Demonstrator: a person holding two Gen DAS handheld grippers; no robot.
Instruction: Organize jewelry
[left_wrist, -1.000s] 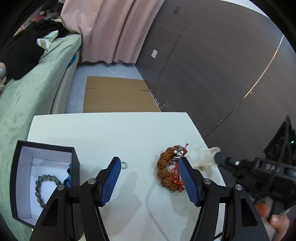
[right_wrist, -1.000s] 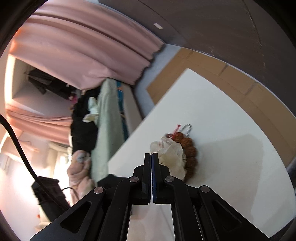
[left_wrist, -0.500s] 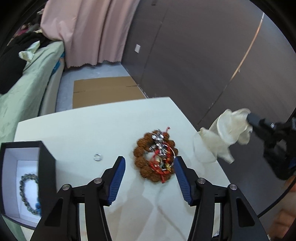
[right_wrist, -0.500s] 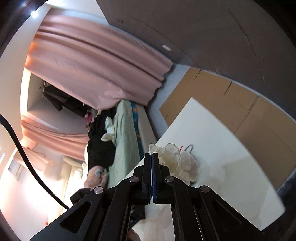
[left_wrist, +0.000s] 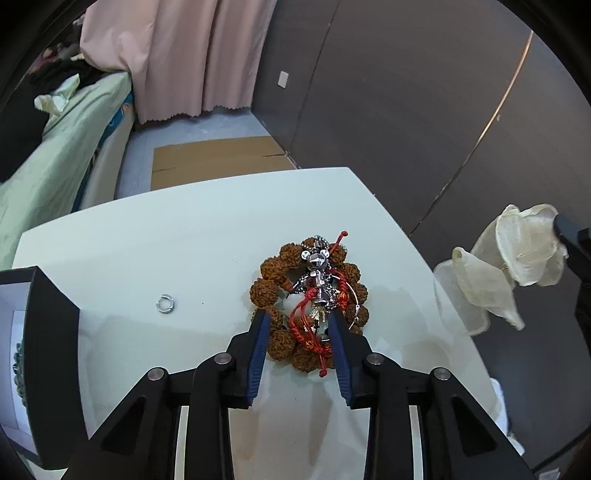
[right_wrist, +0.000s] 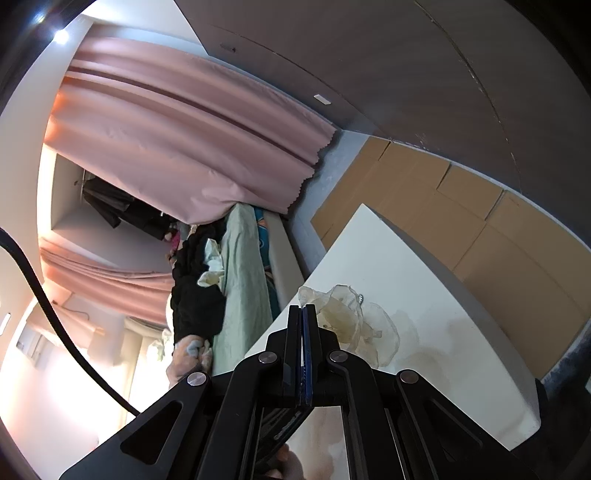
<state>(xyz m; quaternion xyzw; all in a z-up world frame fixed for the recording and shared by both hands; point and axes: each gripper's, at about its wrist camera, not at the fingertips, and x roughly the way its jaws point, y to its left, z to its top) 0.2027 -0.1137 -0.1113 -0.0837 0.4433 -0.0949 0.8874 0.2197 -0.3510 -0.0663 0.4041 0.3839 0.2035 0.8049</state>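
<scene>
A pile of jewelry lies on the white table (left_wrist: 184, 236): a brown bead bracelet (left_wrist: 271, 280), a red cord bracelet (left_wrist: 308, 328) and a silver chain with a charm (left_wrist: 316, 262). My left gripper (left_wrist: 297, 321) is partly closed, its blue fingers on either side of the pile's near part. A small silver ring (left_wrist: 166, 303) lies to the left. My right gripper (right_wrist: 303, 308) is shut on a sheer cream pouch (right_wrist: 351, 325), held in the air above the table; the pouch also shows in the left wrist view (left_wrist: 509, 269).
An open black box (left_wrist: 44, 354) with a white lining stands at the table's left edge; dark beads show inside. A bed with green bedding (left_wrist: 55, 155), pink curtains (left_wrist: 192, 55), cardboard on the floor (left_wrist: 214, 158) and a dark wall (left_wrist: 406, 110) surround the table.
My left gripper has moved over the jewelry pile and narrowed around it. My right gripper has lifted the pouch off the pile and carried it up and to the right.
</scene>
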